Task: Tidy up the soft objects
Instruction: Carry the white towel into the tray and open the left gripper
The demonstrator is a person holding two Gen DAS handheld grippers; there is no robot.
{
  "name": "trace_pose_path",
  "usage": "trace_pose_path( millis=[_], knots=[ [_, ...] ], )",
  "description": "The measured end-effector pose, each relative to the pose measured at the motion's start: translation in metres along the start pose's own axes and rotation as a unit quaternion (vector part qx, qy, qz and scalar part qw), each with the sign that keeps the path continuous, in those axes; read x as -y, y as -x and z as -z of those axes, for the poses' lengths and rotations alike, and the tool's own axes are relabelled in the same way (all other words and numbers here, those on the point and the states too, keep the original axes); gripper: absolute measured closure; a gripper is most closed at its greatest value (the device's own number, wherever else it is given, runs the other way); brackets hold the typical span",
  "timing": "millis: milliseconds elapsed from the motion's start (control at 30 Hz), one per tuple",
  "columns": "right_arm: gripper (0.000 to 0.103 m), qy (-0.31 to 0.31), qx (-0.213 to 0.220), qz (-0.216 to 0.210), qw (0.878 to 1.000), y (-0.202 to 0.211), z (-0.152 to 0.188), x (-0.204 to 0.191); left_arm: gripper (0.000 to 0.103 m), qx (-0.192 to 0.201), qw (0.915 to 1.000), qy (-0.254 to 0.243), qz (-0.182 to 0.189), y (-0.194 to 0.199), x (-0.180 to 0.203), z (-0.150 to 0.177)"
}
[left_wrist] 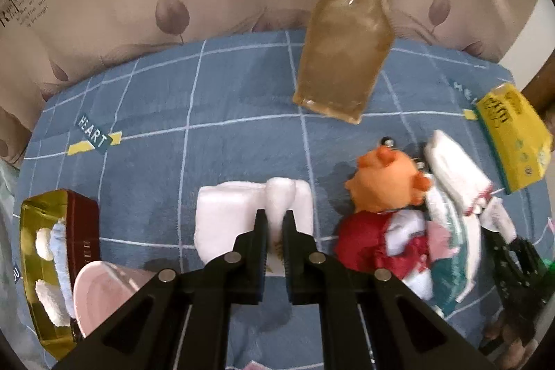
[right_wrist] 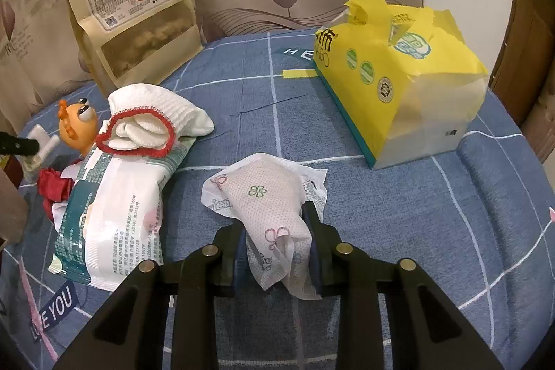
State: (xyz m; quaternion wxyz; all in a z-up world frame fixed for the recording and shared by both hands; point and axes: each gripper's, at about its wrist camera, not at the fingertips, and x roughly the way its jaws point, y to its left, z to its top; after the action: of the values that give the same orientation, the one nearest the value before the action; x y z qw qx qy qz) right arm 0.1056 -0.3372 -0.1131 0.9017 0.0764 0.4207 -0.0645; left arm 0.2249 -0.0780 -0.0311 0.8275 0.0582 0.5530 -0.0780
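My left gripper point(left_wrist: 274, 224) is shut on a fold of a white folded towel point(left_wrist: 225, 217) that lies on the blue checked blanket point(left_wrist: 208, 99). My right gripper point(right_wrist: 275, 224) is shut on a small white packet with printed flowers point(right_wrist: 267, 193) and holds it just above the blanket point(right_wrist: 416, 214). An orange-headed doll in red point(left_wrist: 381, 186) lies to the right of the towel, partly under a wet-wipes pack point(right_wrist: 114, 210) and a white cloth with red trim point(right_wrist: 145, 123). The doll's head shows in the right wrist view point(right_wrist: 78, 123).
A yellow tissue pack point(right_wrist: 399, 75) stands at the right; it also shows in the left wrist view point(left_wrist: 513, 134). A brown snack bag point(right_wrist: 131, 2) leans on the curtain behind. A gold and red box with cloths point(left_wrist: 41, 266) and a pink cup point(left_wrist: 100, 286) sit at the left.
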Motion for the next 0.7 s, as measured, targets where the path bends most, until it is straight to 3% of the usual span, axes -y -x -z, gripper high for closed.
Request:
trace_pose_path(
  millis=[367,700],
  knots=[
    [0.076,0.007,-0.001,0.008,1.0,0.0,0.0,-0.002,0.095,0.03,0.9994,-0.004,0.014,0.042,-0.005,0.0],
    [0.076,0.008,-0.001,0.008,1.0,-0.001,0.0,-0.002,0.095,0.058,0.9983,-0.007,0.001,0.084,-0.037,0.001]
  ],
)
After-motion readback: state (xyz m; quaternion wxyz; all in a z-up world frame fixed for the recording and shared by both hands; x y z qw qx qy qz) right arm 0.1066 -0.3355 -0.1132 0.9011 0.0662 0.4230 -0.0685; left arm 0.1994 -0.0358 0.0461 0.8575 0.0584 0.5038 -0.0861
